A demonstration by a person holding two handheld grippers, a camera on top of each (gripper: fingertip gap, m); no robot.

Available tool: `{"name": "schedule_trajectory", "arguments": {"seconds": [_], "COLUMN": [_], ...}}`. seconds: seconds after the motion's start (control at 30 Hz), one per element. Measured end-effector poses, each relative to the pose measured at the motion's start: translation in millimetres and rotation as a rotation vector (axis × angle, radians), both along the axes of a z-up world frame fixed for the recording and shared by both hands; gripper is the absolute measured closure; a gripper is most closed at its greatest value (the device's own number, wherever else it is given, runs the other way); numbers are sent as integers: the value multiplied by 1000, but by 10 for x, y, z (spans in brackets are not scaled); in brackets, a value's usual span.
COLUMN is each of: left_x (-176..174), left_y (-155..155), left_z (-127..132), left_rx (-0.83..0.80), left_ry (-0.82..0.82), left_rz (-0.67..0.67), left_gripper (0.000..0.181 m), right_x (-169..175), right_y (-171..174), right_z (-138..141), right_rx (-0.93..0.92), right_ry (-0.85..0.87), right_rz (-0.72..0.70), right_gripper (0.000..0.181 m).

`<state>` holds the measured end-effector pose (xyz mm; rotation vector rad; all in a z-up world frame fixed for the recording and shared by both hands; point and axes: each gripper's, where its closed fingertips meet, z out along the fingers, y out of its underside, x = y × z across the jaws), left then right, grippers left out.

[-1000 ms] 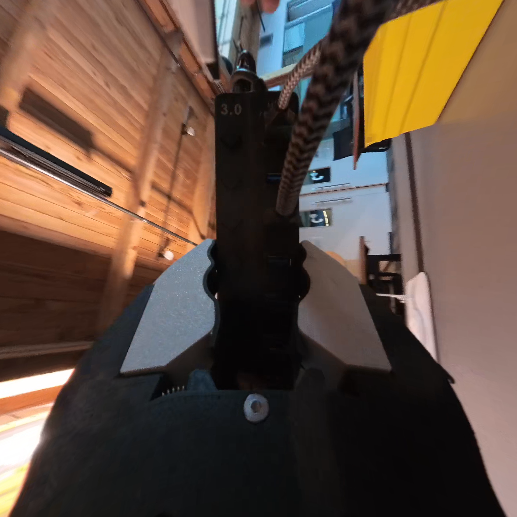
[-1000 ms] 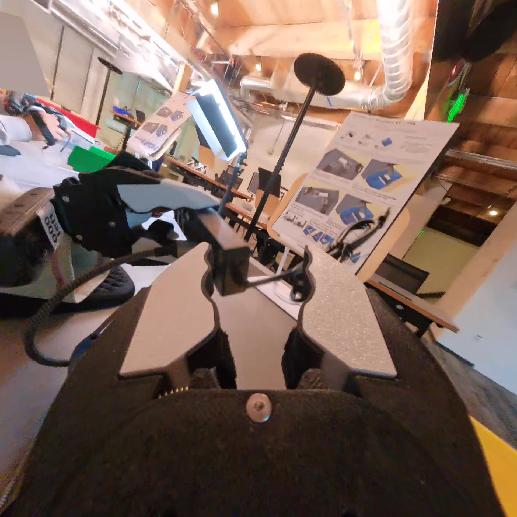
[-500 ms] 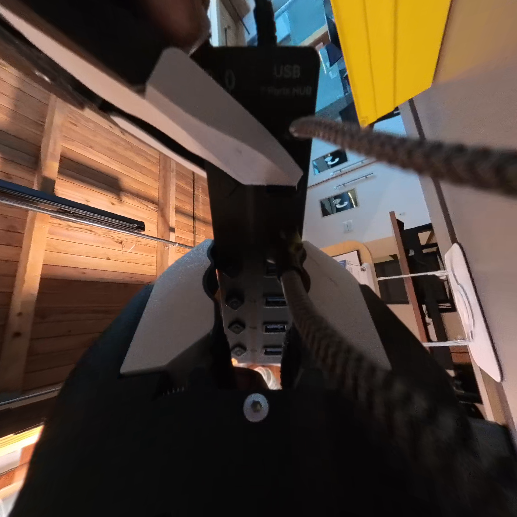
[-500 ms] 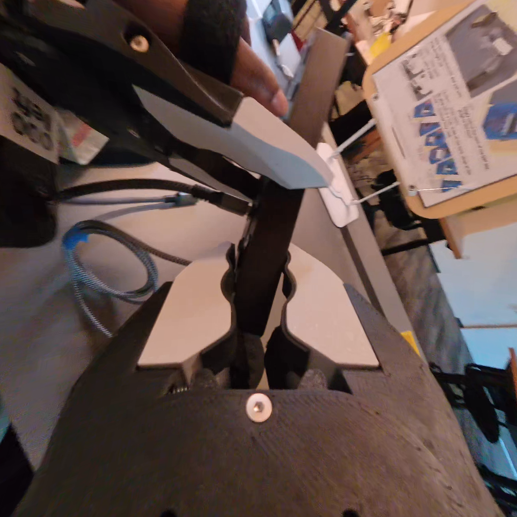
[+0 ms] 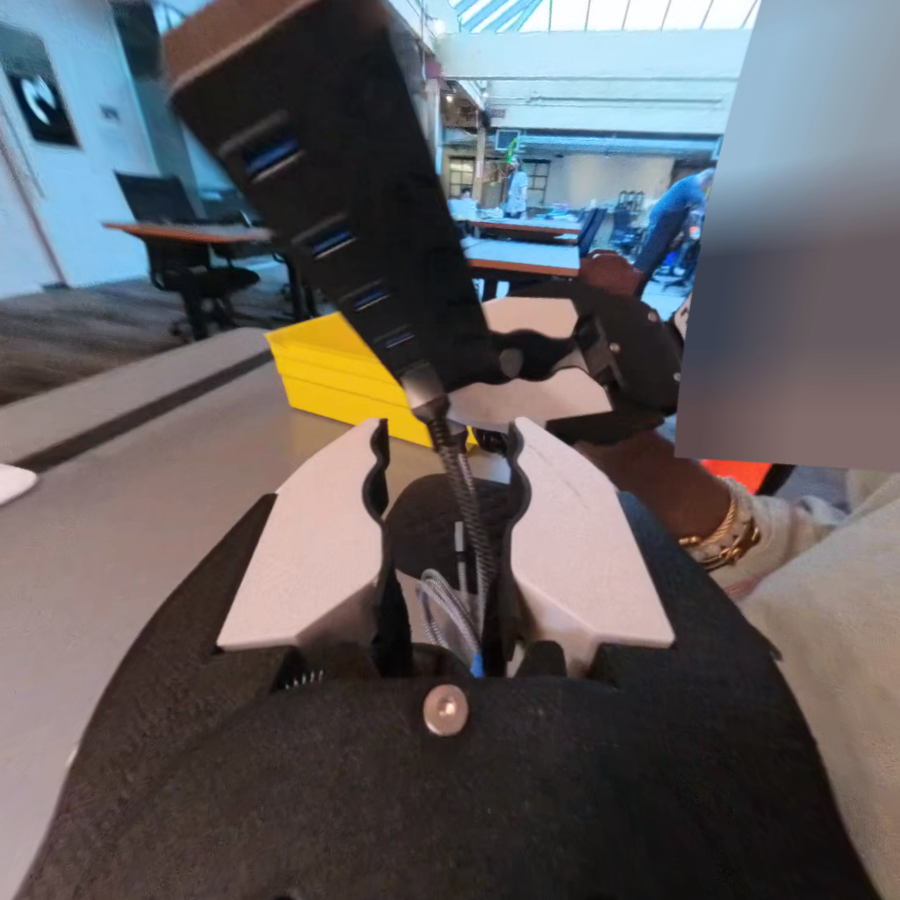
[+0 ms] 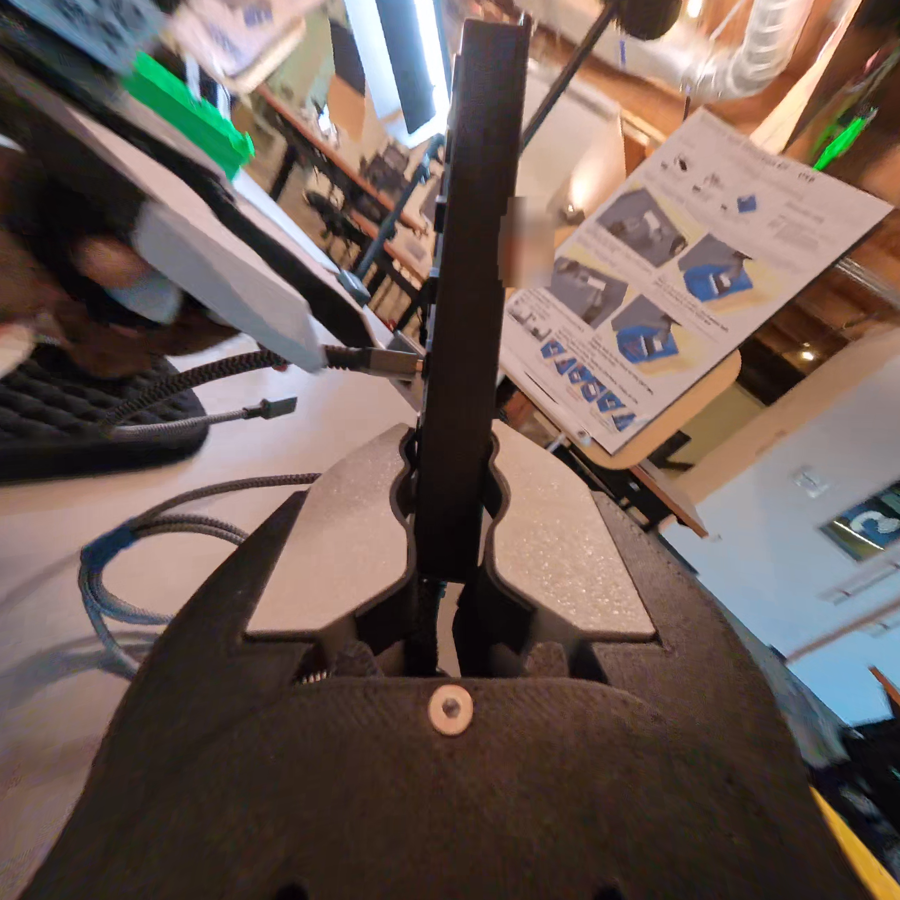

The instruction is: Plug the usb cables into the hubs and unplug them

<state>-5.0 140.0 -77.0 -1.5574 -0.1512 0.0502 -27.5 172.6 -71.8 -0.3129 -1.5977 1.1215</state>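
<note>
A black USB hub point(image 6: 477, 292) stands upright in my right gripper point(image 6: 450, 433), which is shut on its lower end. In the left wrist view the hub point(image 5: 350, 195) shows several blue ports, held by the right gripper point(image 5: 535, 360) from the right. A braided cable's plug point(image 5: 423, 389) sits in the hub's lowest port. My left gripper point(image 5: 448, 428) is open, its fingers on either side of the braided cable point(image 5: 462, 487) without touching it. In the right wrist view the left gripper point(image 6: 341, 348) is at the plug point(image 6: 380, 363) on the hub's left side.
A yellow bin point(image 5: 336, 370) stands on the grey table point(image 5: 121, 511) behind the hub. A second cable with a loose plug point(image 6: 272, 409) lies by a black mesh pad point(image 6: 73, 414). A coiled cable point(image 6: 121, 560) lies nearer. An instruction board point(image 6: 682, 272) stands at right. The tips of one gripper are about 4 cm away from the tips of the other.
The hub passed from my left gripper to my right. The right gripper shut on it, then the left let go, swung round and now straddles the plugged-in cable.
</note>
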Motion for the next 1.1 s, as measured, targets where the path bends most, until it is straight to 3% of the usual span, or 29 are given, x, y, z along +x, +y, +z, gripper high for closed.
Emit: {"name": "schedule_trajectory", "arguments": {"seconds": [0.13, 0.53, 0.83, 1.0, 1.1], "left_x": [-18, -49, -75, -141, -200], "left_y": [50, 102, 161, 177, 167], "left_z": [51, -24, 12, -101, -126], "left_rx": [8, -41, -23, -26, -22], "left_ry": [94, 53, -62, -122, -43], "left_rz": [20, 58, 57, 53, 62], "left_gripper": [162, 166, 168, 168, 165], "right_x": [31, 65, 90, 39, -33], "right_y": [-33, 11, 58, 57, 44], "right_z": [44, -26, 16, -28, 23], "right_rx": [-67, -56, 96, 241, 266], "right_ry": [25, -7, 52, 70, 113], "right_rz": [57, 97, -4, -71, -39], "right_gripper": [156, 157, 156, 156, 157]}}
